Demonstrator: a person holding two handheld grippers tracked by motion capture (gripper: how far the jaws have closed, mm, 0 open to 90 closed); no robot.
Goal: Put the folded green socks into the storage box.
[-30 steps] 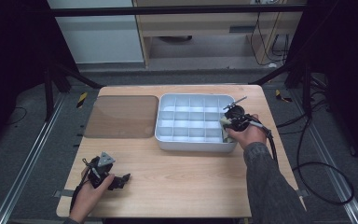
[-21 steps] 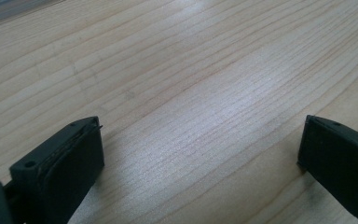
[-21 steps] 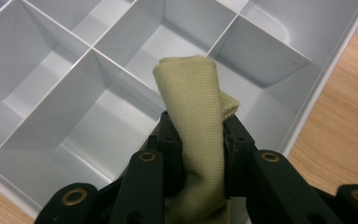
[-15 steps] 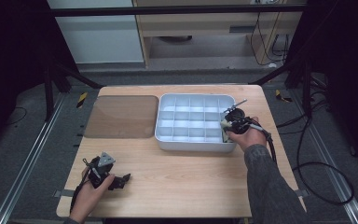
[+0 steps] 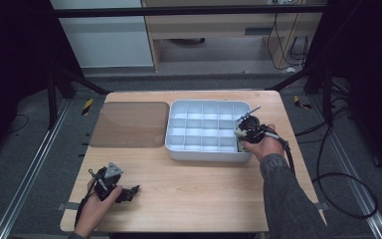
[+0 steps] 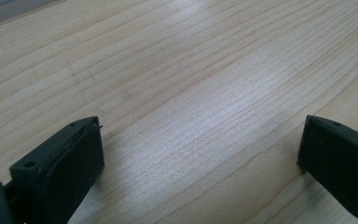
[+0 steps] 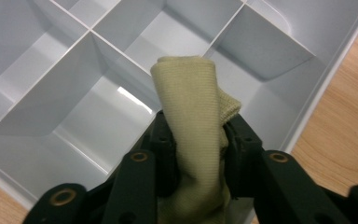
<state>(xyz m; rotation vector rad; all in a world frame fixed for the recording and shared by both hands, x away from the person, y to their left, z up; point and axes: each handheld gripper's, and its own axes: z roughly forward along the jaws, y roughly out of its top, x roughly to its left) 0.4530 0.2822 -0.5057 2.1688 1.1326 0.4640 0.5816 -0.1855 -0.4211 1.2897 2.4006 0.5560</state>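
A white tray point(image 5: 204, 153) split into several compartments lies on the wooden table. At the tray's right front corner my right gripper point(image 5: 242, 137) points down into a compartment, its jaws around a folded yellowish cloth point(image 7: 191, 93). The jaws have just been opening a little, and their pads point(image 7: 165, 135) still touch the cloth on both sides. The cloth's folded end sticks out past the fingertips above the tray's dividers point(image 7: 51, 93). My left gripper point(image 5: 132, 190) rests near the table's front left corner. In the left gripper view it point(image 6: 200, 140) is open, with bare wood between the jaws.
A brown translucent sheet point(image 5: 129, 124) lies flat left of the tray. A black frame and cables stand around the table, and a cable trails off the right edge from the right gripper.
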